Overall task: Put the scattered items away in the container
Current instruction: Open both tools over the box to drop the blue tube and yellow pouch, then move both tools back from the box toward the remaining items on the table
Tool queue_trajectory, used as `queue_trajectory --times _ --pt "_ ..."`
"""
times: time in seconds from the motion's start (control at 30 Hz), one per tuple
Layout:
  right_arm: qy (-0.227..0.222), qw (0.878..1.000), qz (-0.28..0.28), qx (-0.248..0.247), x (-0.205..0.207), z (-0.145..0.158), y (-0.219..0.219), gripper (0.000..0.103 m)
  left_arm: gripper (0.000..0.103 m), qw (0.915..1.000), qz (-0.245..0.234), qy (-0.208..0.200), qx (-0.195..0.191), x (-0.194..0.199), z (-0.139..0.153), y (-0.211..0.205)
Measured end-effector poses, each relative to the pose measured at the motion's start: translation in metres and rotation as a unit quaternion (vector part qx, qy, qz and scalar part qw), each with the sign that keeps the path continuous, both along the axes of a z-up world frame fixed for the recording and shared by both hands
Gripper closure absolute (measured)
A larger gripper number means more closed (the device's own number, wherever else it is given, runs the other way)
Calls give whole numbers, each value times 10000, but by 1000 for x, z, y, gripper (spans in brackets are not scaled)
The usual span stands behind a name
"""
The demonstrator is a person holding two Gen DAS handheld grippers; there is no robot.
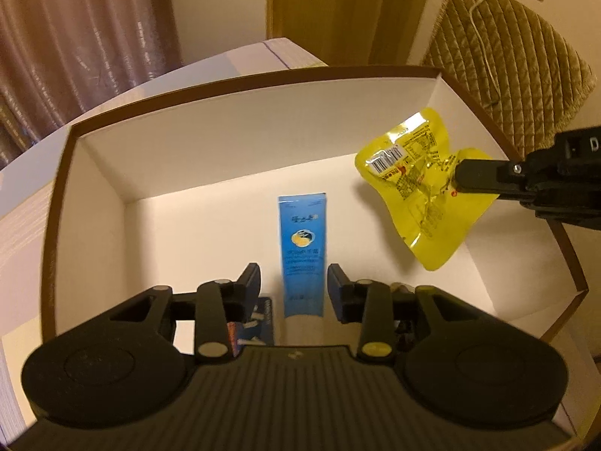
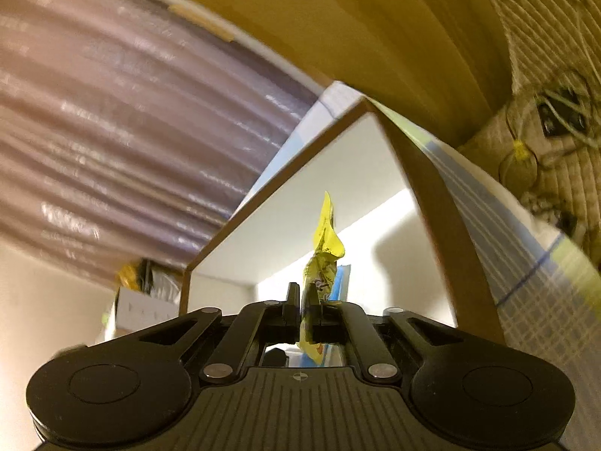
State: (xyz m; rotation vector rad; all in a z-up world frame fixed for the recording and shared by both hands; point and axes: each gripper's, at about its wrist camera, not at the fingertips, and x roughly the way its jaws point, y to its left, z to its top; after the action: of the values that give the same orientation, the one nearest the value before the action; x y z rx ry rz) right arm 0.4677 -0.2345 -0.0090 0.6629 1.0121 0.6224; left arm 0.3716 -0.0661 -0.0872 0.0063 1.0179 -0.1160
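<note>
Now: tube down, packet aloft

Spread wide, the left gripper (image 1: pixel 294 285) hovers inside the box (image 1: pixel 263 120); a blue tube (image 1: pixel 301 251) lies between its fingers, long axis pointing straight ahead. Farther right, the right gripper (image 2: pixel 303 302) pinches a yellow packet (image 1: pixel 420 184) above the box floor.

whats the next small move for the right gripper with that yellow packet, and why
Probably open the right gripper and let go: it is shut on the yellow packet, which already hangs above the box floor, beside the blue tube lying inside.
</note>
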Motion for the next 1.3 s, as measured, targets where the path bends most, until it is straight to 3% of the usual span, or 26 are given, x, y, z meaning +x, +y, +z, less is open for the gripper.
queue_trajectory --times 0.07,0.17,0.3,0.5,0.67,0.9,1.0,1.3 --pt "-214 9995 95 221 -5 8 4 25 65 9999 106 -34 -67 -5 5 5" --pt "-401 9991 135 77 -10 18 9 24 64 9996 242 -118 -115 -15 13 14" --pt "-218 9995 82 222 -15 25 2 24 56 9988 371 -273 -159 -31 27 24" --pt "-499 9980 319 -214 -35 47 6 24 55 9978 522 -375 -148 -50 40 32" --pt "-711 9928 404 -871 -58 52 6 24 45 9967 619 -523 -50 -62 52 36" --pt "-1212 9735 598 -1846 -93 55 9 24 39 9946 687 -776 0 -79 72 42" --pt "-1263 9707 602 -1955 -105 54 5 24 32 9937 736 -843 11 -89 79 43" --pt "-1317 9674 537 -2096 -127 56 -6 24 27 9930 753 -903 77 -128 91 44"
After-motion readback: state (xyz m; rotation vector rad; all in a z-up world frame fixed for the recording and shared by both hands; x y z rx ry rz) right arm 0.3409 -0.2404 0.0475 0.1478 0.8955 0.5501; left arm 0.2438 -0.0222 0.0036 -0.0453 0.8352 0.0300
